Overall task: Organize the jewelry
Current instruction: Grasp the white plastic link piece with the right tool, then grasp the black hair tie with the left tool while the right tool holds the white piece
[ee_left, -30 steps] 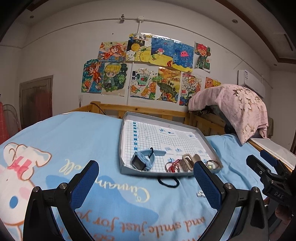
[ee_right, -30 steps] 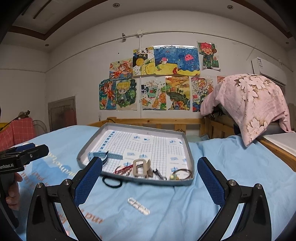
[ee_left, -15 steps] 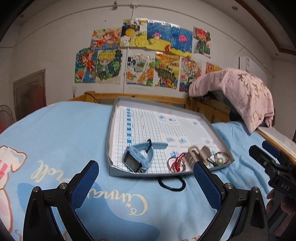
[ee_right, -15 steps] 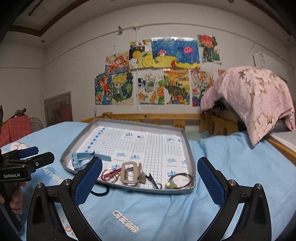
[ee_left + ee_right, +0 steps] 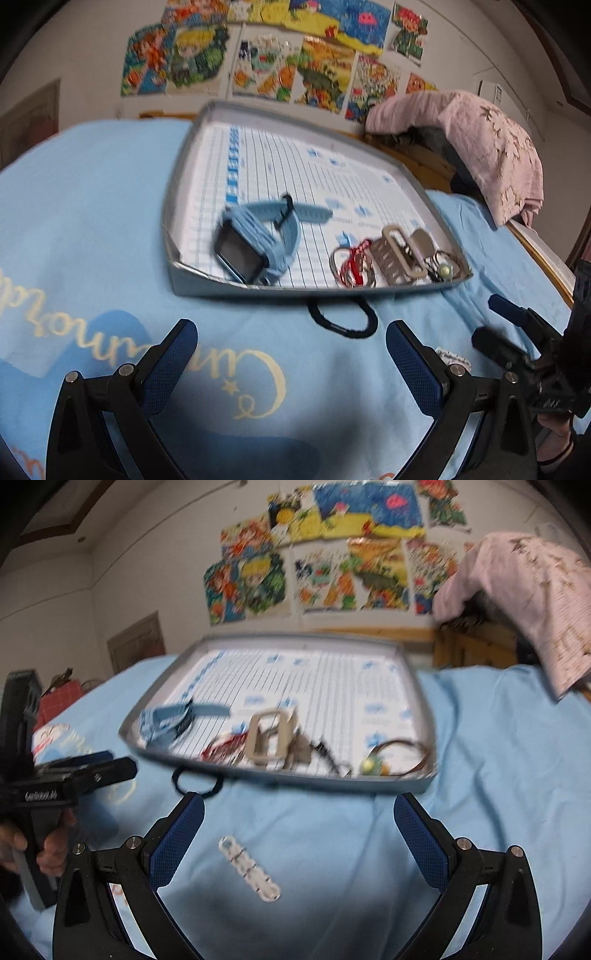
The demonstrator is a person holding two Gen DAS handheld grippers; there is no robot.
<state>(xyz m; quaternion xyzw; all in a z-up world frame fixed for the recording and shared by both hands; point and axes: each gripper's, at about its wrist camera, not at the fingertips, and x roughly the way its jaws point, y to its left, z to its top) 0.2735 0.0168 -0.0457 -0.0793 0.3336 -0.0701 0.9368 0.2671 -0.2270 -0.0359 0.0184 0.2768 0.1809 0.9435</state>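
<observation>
A shallow grey tray (image 5: 192, 273) (image 5: 421, 686) lined with gridded paper lies on the blue bedspread. Inside it lie a light-blue watch (image 5: 255, 236) (image 5: 170, 720), a red-corded bracelet (image 5: 352, 262) (image 5: 225, 746), a beige clip (image 5: 397, 254) (image 5: 269, 738) and a thin bracelet with a green bead (image 5: 445, 267) (image 5: 399, 757). A black hair tie (image 5: 341, 319) (image 5: 197, 779) rests on the bedspread against the tray's front edge. A white chain bracelet (image 5: 249, 867) (image 5: 452, 358) sits near my right gripper (image 5: 299, 842). Both it and my left gripper (image 5: 291, 365) are open and empty.
A pink flowered blanket (image 5: 480, 147) (image 5: 524, 602) is draped over something at the right. A wooden bed frame (image 5: 402, 635) and colourful drawings (image 5: 266, 66) fill the back wall. A hand (image 5: 40, 845) grips the left gripper's handle.
Both grippers have tilted downward and moved closer to the tray and the bedspread. The white chain bracelet now sits nearer the right gripper's fingers. The jaws stayed open.
</observation>
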